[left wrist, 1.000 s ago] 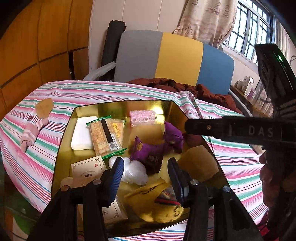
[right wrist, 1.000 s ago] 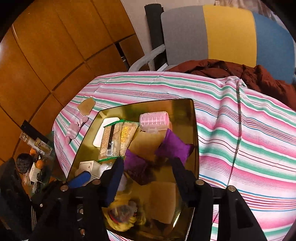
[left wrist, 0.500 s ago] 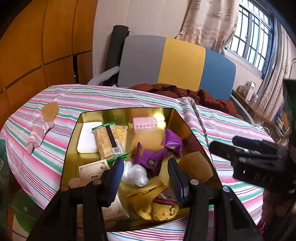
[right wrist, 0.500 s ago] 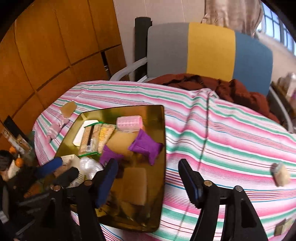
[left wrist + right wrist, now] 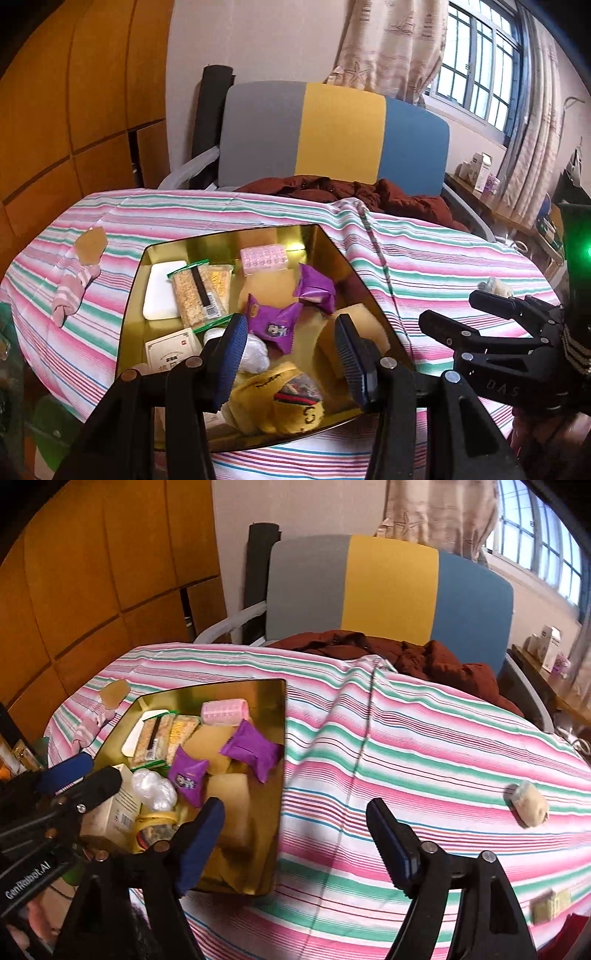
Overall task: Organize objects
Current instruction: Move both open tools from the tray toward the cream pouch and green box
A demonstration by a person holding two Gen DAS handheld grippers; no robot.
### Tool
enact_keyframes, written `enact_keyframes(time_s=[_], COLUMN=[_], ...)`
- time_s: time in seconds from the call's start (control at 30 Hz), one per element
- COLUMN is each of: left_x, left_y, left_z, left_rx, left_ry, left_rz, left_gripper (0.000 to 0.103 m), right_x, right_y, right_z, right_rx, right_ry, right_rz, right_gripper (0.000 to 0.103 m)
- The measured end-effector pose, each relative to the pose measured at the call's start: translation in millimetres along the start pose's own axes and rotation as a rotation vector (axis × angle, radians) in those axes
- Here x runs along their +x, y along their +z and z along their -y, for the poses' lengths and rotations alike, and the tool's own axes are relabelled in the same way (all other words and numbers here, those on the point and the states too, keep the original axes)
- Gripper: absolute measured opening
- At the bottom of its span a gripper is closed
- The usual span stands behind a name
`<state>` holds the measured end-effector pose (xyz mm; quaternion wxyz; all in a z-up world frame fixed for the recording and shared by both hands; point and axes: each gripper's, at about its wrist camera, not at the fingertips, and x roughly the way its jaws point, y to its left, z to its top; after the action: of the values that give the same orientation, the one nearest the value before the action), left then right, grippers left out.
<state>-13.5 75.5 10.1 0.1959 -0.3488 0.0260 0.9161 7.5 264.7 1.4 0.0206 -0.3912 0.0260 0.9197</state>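
My right gripper (image 5: 295, 834) has swung off the gold tray (image 5: 279, 775), fingers opening and empty; my left gripper (image 5: 288, 354) hangs apart, empty; the beige lump (image 5: 530, 804) comes next, I think

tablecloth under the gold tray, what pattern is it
Stripes of pink, green and white on the tablecloth, with thin blue lines; the right wrist view shows it best, beside the gold tray.

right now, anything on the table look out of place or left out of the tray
Yes. Most things lie heaped in the gold tray, but a wrapped beige snack and a small packet lie loose on the striped cloth to its right, and a pink striped sock with a brown piece lies to its left.
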Motion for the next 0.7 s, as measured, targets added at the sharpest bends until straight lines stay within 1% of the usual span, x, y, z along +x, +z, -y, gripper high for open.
enact_keyframes(time_s=[0.2, 0.5, 0.63, 0.7], left_x=[-3, 5, 9, 13], left_y=[3, 7, 6, 5], left_z=[23, 63, 82, 92], left_rx=[0.069, 0.163, 0.206, 0.226], left_ry=[-0.031, -0.104, -0.148, -0.173], left_rz=[0.008, -0.008, -0.014, -0.028], left_gripper=[0.050, 0.050, 0.050, 0.050], right_x=[-8, -19, -26, -29], right_y=[-9, -21, -28, -30], right_z=[28, 75, 107, 122], right_rx=[0.053, 0.131, 0.183, 0.210], right_ry=[-0.043, -0.117, -0.164, -0.189], right_rz=[0.002, -0.018, -0.029, -0.037], right_gripper=[0.083, 0.086, 0.091, 0.091])
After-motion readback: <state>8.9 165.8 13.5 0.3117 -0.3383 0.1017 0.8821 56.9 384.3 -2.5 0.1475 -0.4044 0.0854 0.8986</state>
